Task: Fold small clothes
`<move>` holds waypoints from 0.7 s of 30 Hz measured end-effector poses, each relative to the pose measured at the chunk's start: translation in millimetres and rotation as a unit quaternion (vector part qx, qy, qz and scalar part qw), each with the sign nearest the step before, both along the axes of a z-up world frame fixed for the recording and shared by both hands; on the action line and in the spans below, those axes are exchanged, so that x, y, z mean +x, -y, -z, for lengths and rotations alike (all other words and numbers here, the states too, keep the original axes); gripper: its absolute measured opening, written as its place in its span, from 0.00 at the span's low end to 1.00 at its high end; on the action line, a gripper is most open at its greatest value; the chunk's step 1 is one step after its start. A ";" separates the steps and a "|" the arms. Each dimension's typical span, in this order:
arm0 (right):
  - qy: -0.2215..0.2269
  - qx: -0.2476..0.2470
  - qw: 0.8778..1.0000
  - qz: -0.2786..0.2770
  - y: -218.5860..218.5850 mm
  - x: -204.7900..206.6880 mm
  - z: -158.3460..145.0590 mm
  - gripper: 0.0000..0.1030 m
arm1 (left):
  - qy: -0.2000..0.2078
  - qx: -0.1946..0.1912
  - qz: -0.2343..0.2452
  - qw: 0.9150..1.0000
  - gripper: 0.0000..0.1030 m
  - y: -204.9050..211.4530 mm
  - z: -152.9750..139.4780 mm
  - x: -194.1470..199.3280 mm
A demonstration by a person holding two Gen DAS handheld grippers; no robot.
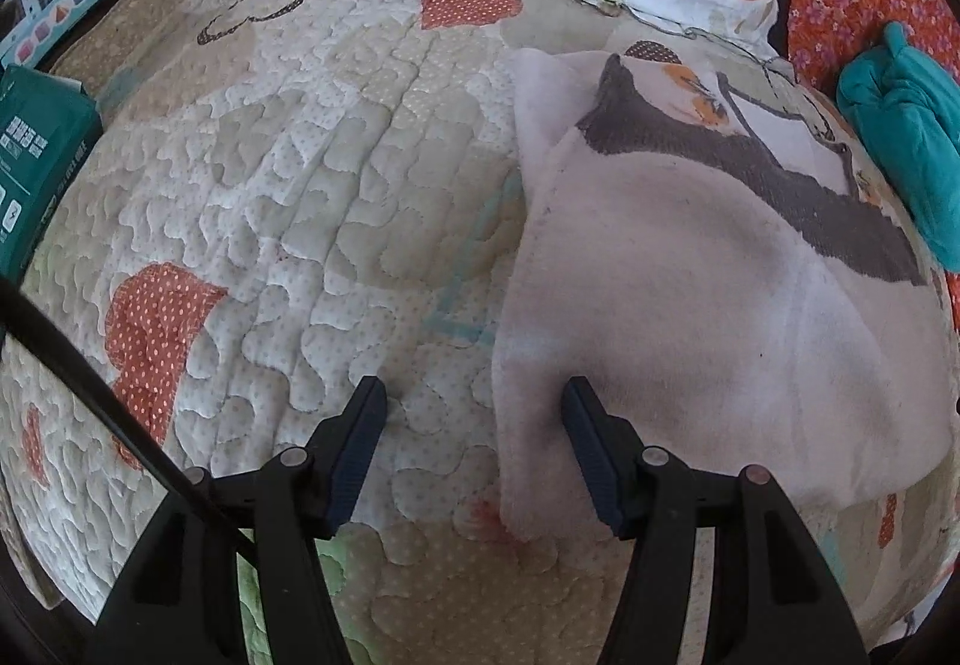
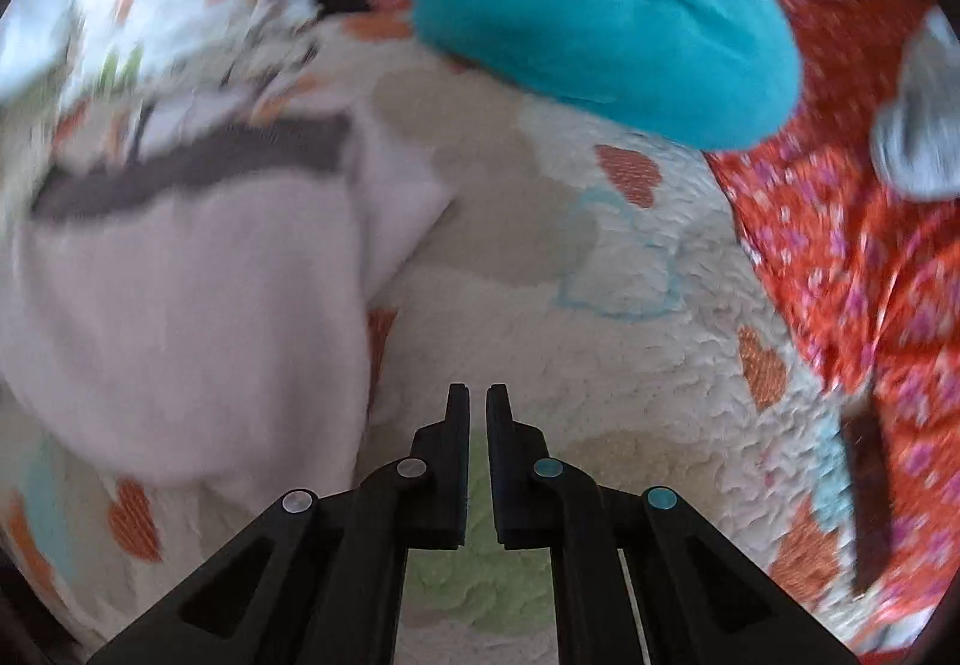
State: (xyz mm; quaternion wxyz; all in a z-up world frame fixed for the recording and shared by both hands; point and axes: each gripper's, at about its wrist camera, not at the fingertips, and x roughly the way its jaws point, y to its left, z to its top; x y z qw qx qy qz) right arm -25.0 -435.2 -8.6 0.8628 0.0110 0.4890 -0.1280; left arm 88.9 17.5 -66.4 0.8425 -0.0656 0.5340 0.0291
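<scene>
Left hand-held gripper (image 1: 474, 395) hangs with fingers apart astride the near left edge of the pale pink soft-knit garment with a grey-brown band (image 1: 690, 275), gripping nothing; the garment lies spread on the quilted heart-patterned bedcover (image 1: 288, 197), towards its right side, just short of the crumpled teal cloth (image 2: 600, 5); right hand-held gripper (image 2: 478, 401) has fingers together, empty, over bare quilt beside the garment's right edge. Risk, as judged: the left fingers may pinch quilt together with fabric, or catch one layer only, skewing the fold; the right view is motion-blurred, and the garment's far edge and layering are hard to make out.
</scene>
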 end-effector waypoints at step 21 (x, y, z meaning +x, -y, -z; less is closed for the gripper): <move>0.073 0.101 0.967 -0.222 -233.3 66.7 -22.2 0.21 | 0.111 -0.052 -0.142 0.982 0.60 -94.6 -96.6 -7.4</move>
